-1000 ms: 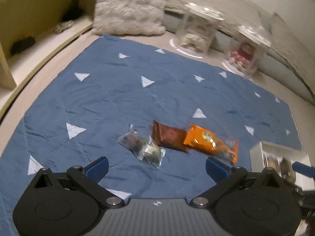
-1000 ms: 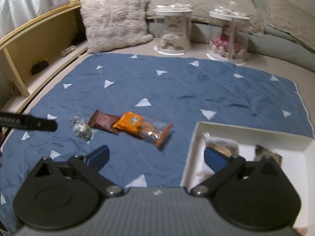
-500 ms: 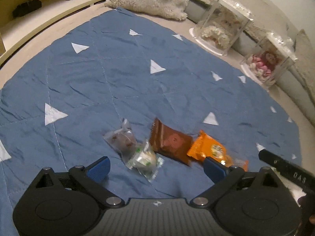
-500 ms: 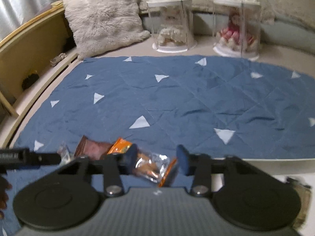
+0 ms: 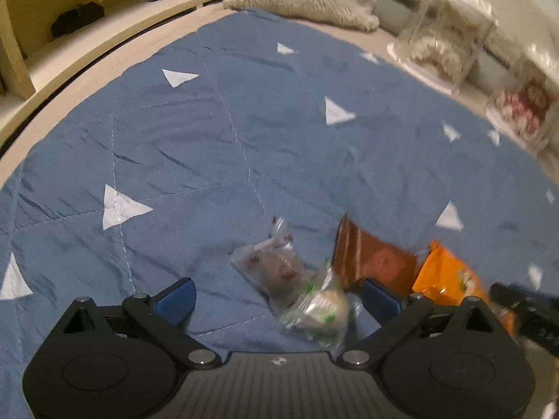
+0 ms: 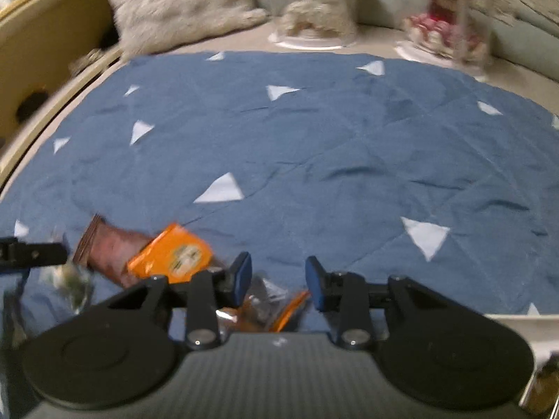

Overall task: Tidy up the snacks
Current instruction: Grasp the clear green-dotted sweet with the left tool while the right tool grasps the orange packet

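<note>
Right gripper [image 6: 276, 277] is narrowed, jaws apart, probably not yet clamped on orange plastic snack packet [image 6: 173, 256] lying on blue triangle-patterned quilt [image 6: 314, 146]. Left gripper [image 5: 277, 300] is held wide over clear-wrapped snacks [image 5: 314, 305].

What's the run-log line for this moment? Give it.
left gripper open | over clear-wrapped snacks | right gripper shut | at orange packet

Dim, warm indoor light; heavy fisheye bending and dark vignetted corners; motion blur throughout, strongest toward the edges.
</note>
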`<move>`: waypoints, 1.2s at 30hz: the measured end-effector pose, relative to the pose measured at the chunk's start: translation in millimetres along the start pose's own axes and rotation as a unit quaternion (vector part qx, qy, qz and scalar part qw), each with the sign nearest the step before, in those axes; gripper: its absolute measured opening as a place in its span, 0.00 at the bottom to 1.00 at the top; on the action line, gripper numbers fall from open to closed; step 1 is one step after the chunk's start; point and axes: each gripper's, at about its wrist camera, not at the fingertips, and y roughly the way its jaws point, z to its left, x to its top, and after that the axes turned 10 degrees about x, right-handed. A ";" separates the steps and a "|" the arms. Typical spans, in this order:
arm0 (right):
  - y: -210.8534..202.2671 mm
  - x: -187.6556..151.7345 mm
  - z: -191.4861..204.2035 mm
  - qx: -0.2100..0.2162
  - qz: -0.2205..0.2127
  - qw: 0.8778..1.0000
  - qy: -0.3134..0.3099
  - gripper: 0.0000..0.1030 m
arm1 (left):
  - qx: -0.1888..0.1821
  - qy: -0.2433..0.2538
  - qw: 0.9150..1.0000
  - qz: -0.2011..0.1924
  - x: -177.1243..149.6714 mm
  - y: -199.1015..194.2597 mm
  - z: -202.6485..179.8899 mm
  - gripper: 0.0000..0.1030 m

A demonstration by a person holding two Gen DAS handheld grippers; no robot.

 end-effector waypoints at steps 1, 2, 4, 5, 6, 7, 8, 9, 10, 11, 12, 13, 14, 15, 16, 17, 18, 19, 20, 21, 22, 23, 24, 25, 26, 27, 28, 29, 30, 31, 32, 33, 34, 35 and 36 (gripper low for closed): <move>-0.3 0.1 4.3 0.000 0.006 1.000 -0.014 0.39 | 0.010 0.010 1.000 -0.001 -1.1 0.3 -1.3 0.98; -1.4 0.2 8.8 -0.001 0.011 1.000 -0.029 0.39 | 0.021 0.018 1.000 -0.002 -2.0 0.4 -1.2 0.98; -4.5 0.5 15.2 0.003 0.024 0.999 -0.049 0.39 | 0.022 0.015 1.000 -0.005 -3.1 -0.2 2.5 0.98; -5.6 -0.1 17.5 0.009 0.032 0.998 -0.054 0.40 | 0.020 0.009 1.000 -0.004 -2.9 -0.7 4.7 0.98; -5.9 -0.2 17.5 0.013 0.039 0.998 -0.056 0.42 | 0.017 0.001 1.000 -0.005 -2.5 -1.3 7.1 0.98; -6.3 -1.0 18.6 0.019 0.049 0.997 -0.060 0.42 | 0.016 -0.006 1.000 -0.007 -2.0 -1.6 9.1 0.98; -6.0 -1.1 19.6 0.025 0.057 0.996 -0.062 0.43 | 0.015 -0.014 1.000 -0.011 -1.2 -2.3 11.2 0.98; -7.6 -3.0 20.9 0.033 0.066 0.995 -0.064 0.43 | 0.015 -0.022 1.000 -0.015 -0.2 -2.7 13.0 0.98; -8.6 -3.3 21.5 0.042 0.075 0.994 -0.066 0.43 | 0.015 -0.028 0.999 -0.017 1.0 -2.7 13.7 0.98; -9.3 -3.5 22.0 0.052 0.082 0.993 -0.068 0.43 | 0.017 -0.034 0.999 -0.021 1.9 -2.5 14.0 0.98; -10.3 -5.0 23.8 0.059 0.086 0.992 -0.072 0.43 | 0.021 -0.036 0.999 -0.024 2.2 -2.2 13.6 0.98; -11.7 -5.6 25.3 0.066 0.089 0.991 -0.075 0.43 | 0.024 -0.036 0.999 -0.025 2.4 -1.0 12.6 0.98; -13.5 -5.2 25.7 0.073 0.088 0.991 -0.075 0.43 | 0.026 -0.033 0.999 -0.023 3.1 0.9 10.6 0.98; -14.7 -4.5 25.4 0.076 0.085 0.991 -0.071 0.43 | 0.029 -0.027 0.999 -0.021 3.2 3.0 8.8 0.98; -16.3 -3.4 24.6 0.077 0.079 0.992 -0.066 0.43 | 0.034 -0.017 0.999 -0.015 3.8 5.2 6.3 0.98; -18.7 -1.9 23.6 0.076 0.069 0.993 -0.062 0.43 | 0.038 -0.007 0.999 -0.012 4.5 6.0 4.6 0.98; -20.3 -0.3 22.1 0.073 0.060 0.994 -0.059 0.43 | 0.041 0.003 0.999 -0.010 5.3 6.5 3.4 0.98; -22.3 1.7 20.7 0.068 0.054 0.995 -0.056 0.43 | 0.042 0.010 0.999 -0.010 5.4 6.7 3.1 0.98; -24.7 3.4 19.5 0.066 0.049 0.995 -0.052 0.43 | 0.043 0.018 0.999 -0.008 5.1 7.4 3.5 0.98; -26.7 5.0 18.2 0.064 0.043 0.996 -0.050 0.44 | 0.045 0.025 0.999 -0.003 4.6 7.9 4.2 0.98; -27.4 6.3 16.8 0.062 0.038 0.996 -0.047 0.46 | 0.050 0.034 0.998 0.004 4.0 8.2 5.0 0.98; -28.2 7.3 15.7 0.059 0.035 0.997 -0.046 0.47 | 0.055 0.042 0.998 0.008 2.8 8.0 6.5 0.98; -28.3 8.3 14.7 0.056 0.032 0.997 -0.045 0.49 | 0.059 0.048 0.997 0.011 1.5 7.1 8.5 0.98; -28.7 9.1 14.1 0.054 0.029 0.997 -0.045 0.50 | 0.060 0.053 0.997 0.015 0.4 5.8 10.9 0.98; -29.6 9.8 13.2 0.053 0.026 0.997 -0.043 0.51 | 0.061 0.057 0.996 0.020 -0.5 4.3 14.4 0.98; -29.6 10.7 12.2 0.055 0.023 0.997 -0.040 0.52 | 0.060 0.062 0.996 0.026 -1.5 3.1 17.3 0.98; -29.6 11.6 11.4 0.055 0.021 0.998 -0.037 0.53 | 0.058 0.071 0.995 0.034 -3.0 2.2 20.1 0.98; -29.4 12.4 10.8 0.055 0.018 0.998 -0.033 0.53 | 0.056 0.083 0.994 0.041 -4.8 1.3 21.9 0.98; -29.6 12.8 10.1 0.057 0.014 0.998 -0.029 0.54 | 0.053 0.099 0.993 0.047 -6.9 0.5 22.8 0.98; -30.0 12.8 9.3 0.061 0.010 0.998 -0.025 0.56 | 0.050 0.115 0.991 0.050 -9.2 -0.6 23.4 0.98; -29.4 13.0 8.6 0.067 0.008 0.998 -0.020 0.56 | 0.046 0.130 0.989 0.051 -11.6 -2.4 23.6 0.98; -26.8 13.2 7.9 0.074 0.008 0.997 -0.013 0.58 | 0.042 0.141 0.988 0.051 -13.1 -4.0 23.7 0.98; -23.5 13.1 7.7 0.078 0.008 0.997 -0.007 0.61 | 0.037 0.148 0.987 0.050 -14.1 -5.9 23.5 0.98; -22.0 12.9 7.8 0.081 0.008 0.997 -0.004 0.62 | 0.031 0.151 0.987 0.045 -14.7 -8.6 23.8 0.98; -19.9 12.9 8.9 0.082 0.007 0.997 -0.007 0.64 | 0.024 0.151 0.987 0.041 -14.8 -11.8 23.9 0.98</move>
